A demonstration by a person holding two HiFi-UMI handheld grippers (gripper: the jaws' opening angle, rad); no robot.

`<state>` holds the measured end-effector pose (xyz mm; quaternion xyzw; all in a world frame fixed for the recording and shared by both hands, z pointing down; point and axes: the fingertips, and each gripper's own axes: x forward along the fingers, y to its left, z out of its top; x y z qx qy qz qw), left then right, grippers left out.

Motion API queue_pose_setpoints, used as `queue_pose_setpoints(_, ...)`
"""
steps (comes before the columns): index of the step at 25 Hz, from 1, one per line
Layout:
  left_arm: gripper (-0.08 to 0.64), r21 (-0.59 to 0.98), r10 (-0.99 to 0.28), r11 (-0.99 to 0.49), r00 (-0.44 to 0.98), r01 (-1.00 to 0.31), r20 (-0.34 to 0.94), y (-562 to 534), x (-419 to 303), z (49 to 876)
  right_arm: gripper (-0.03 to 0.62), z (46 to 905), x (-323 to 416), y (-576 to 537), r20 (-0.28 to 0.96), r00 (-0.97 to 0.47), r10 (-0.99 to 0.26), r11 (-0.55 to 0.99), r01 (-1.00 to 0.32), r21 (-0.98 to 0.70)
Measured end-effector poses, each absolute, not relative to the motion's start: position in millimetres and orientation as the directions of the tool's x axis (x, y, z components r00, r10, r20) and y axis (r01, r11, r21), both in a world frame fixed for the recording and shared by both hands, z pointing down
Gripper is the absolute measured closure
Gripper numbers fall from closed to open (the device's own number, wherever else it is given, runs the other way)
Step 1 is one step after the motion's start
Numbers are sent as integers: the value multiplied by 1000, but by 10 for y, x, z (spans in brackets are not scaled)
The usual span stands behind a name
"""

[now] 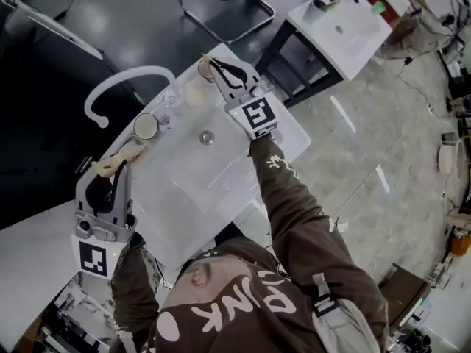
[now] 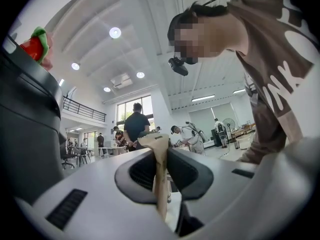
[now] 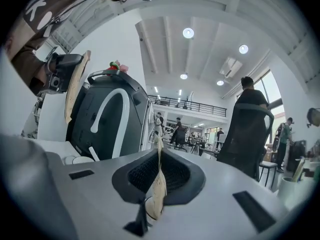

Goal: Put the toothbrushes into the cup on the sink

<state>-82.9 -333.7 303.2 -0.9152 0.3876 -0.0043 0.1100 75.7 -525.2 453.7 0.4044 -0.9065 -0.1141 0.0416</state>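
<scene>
At sink's (image 1: 221, 176) left edge, left tongs (image 1: 121, 169) clamped tight on flat beige toothbrush (image 1: 110, 165). At far rim, right tongs (image 1: 221, 70) pinch slim toothbrush (image 1: 209, 59). Cup (image 1: 146, 126) upright beside faucet (image 1: 125, 79), contents unclear.

**Both claws clamped shut, a toothbrush in each, arms spread apart**

The left claw (image 1: 121, 169) pointed away from the person at the left, with its marker cube (image 1: 93, 258) nearest the body and the brown-sleeved left arm (image 1: 132, 289) bent in close. Its jaws pressed together on the tan handle of the left toothbrush (image 2: 160, 184), which stood up between them. The right arm (image 1: 283, 190) reached further forward and almost straight. The right claw (image 1: 215, 66) sat well apart from the left, its jaws pinched on the right toothbrush (image 3: 160, 194), seen edge-on between the pads.
</scene>
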Motion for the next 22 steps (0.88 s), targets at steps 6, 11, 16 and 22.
queue_pose_setpoints(6, 503, -193, -719, -669, 691, -718, -75, -3458, -830, 3103, 572, 4885, 729, -5386, 28, -665, -746, 654, -724, 219)
queue_pose_setpoints(11, 503, -187, -720, -671, 691, -717, -66, -3523, -803, 3135, 571, 5027, 757, -5506, 54, -654, -754, 648, -730, 217)
queue_pose_setpoints(16, 504, -188, -722, -669, 689, -719, -67, -3532, -793, 3128, 561, 5038, 737, -5510, 34, -652, -757, 642, -734, 220)
queue_pose_setpoints(22, 503, -188, -723, -667, 687, -721, -68, -3514, -792, 3124, 413, 5011, 702, -5494, 24, -665, -746, 654, -727, 210)
